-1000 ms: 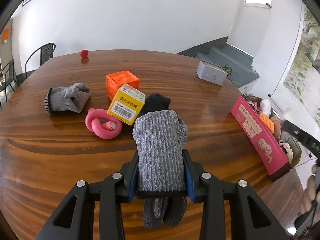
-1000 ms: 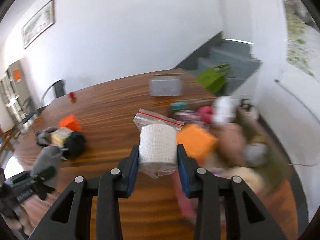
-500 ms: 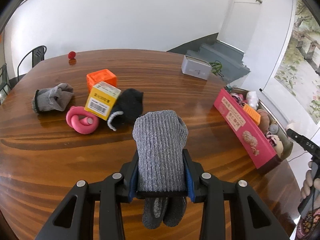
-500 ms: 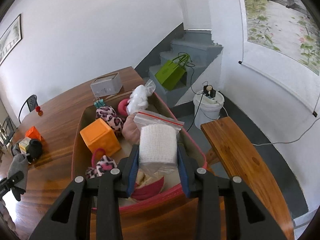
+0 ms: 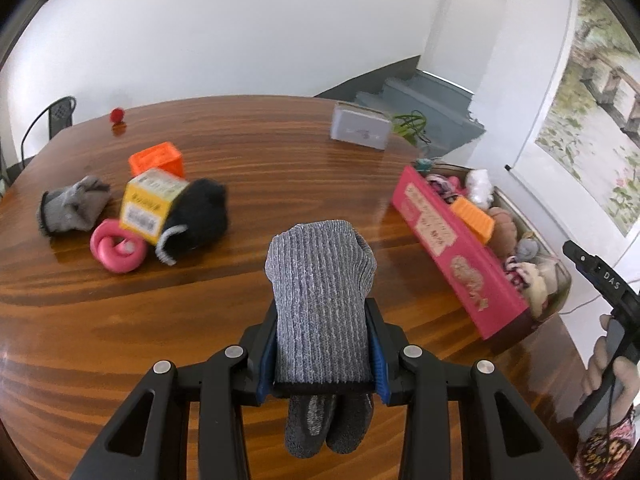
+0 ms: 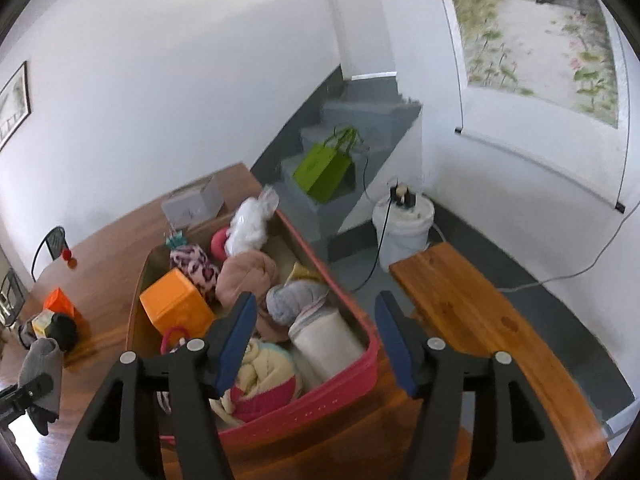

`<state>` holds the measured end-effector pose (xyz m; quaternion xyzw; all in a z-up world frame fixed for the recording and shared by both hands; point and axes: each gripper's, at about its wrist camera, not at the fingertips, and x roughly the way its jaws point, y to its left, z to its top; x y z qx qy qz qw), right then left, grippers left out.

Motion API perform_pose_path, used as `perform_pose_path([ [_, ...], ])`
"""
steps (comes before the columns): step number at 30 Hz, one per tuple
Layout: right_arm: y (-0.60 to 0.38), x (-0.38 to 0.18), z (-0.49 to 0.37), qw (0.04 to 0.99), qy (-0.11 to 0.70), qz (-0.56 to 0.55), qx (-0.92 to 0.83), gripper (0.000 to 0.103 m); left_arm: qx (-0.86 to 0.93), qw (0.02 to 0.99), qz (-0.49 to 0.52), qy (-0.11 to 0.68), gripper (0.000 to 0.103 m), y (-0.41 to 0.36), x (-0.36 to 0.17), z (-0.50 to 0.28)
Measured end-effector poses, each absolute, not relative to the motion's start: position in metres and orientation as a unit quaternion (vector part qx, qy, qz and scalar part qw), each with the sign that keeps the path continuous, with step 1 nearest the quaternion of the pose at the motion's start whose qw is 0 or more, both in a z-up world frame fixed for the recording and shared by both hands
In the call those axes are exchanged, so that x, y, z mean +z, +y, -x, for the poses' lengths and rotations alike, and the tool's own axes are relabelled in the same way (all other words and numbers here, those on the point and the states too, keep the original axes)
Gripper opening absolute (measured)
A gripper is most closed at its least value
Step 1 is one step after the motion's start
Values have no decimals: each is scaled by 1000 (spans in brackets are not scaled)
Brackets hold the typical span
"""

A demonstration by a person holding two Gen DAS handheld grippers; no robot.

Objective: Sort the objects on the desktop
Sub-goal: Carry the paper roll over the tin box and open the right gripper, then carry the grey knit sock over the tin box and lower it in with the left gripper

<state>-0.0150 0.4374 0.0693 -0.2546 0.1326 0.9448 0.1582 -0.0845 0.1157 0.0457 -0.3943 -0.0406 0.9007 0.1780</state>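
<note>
Open path: bare wooden table (image 5: 320, 168) between clutter and bin.
Left obstacle: yellow cardboard box (image 5: 150, 204).
Right obstacle: full pink bin (image 5: 452, 248).

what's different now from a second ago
The right tool swung over the pink box and its jaws are opening: the bagged white roll dropped out and lies in the box. The left tool still grips the grey glove.

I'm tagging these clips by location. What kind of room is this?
Probably a home's dining or living area: a large wooden table with a bench beside it, a grey staircase in the corner, and a landscape scroll painting on the wall.
</note>
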Motion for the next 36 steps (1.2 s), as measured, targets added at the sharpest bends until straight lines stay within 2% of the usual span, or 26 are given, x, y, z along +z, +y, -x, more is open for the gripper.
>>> perform_pose_path([
  [5, 441, 76, 4, 170, 140, 213, 952, 68, 901, 206, 380, -24, 39, 152, 65, 86],
  [9, 451, 79, -4, 177, 168, 189, 951, 76, 897, 241, 370, -9, 39, 195, 80, 89],
  [16, 462, 79, -9, 199, 182, 183, 945, 76, 883, 301, 361, 9, 39, 269, 93, 94],
  [23, 463, 82, -15, 201, 180, 168, 948, 76, 862, 334, 379, 33, 40, 324, 81, 109],
  [28, 465, 80, -15, 191, 187, 174, 948, 76, 854, 332, 399, 39, 44, 333, 66, 120],
  [32, 468, 80, -16, 189, 195, 173, 947, 76, 859, 329, 391, 13, 58, 319, 73, 120],
  [36, 470, 78, -16, 188, 199, 175, 946, 76, 871, 328, 366, 0, 60, 306, 90, 116],
])
